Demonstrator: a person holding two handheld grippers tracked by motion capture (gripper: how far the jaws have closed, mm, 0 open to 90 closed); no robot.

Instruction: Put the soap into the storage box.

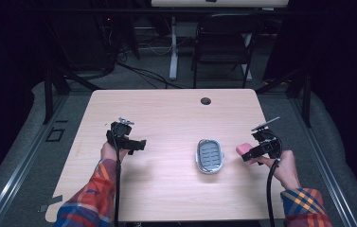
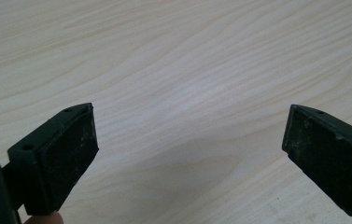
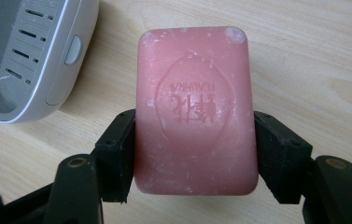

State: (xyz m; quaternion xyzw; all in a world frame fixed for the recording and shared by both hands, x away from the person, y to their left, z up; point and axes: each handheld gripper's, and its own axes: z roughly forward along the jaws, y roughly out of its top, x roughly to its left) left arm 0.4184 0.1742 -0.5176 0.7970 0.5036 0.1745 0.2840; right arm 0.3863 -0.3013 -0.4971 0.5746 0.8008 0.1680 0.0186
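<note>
Pink soap bar (image 3: 194, 109) sits clamped by its long sides between your right gripper's (image 3: 194, 154) jaws, just beside the open grey soap dish (image 3: 29, 56). Carry it level over the slotted tray and lower before releasing. Your left gripper (image 2: 187, 154) hangs wide open and empty above the bare surface (image 2: 173, 60).

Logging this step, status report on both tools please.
Left tool open, empty. Right tool shut on soap. Soap dish open, path clear.
</note>
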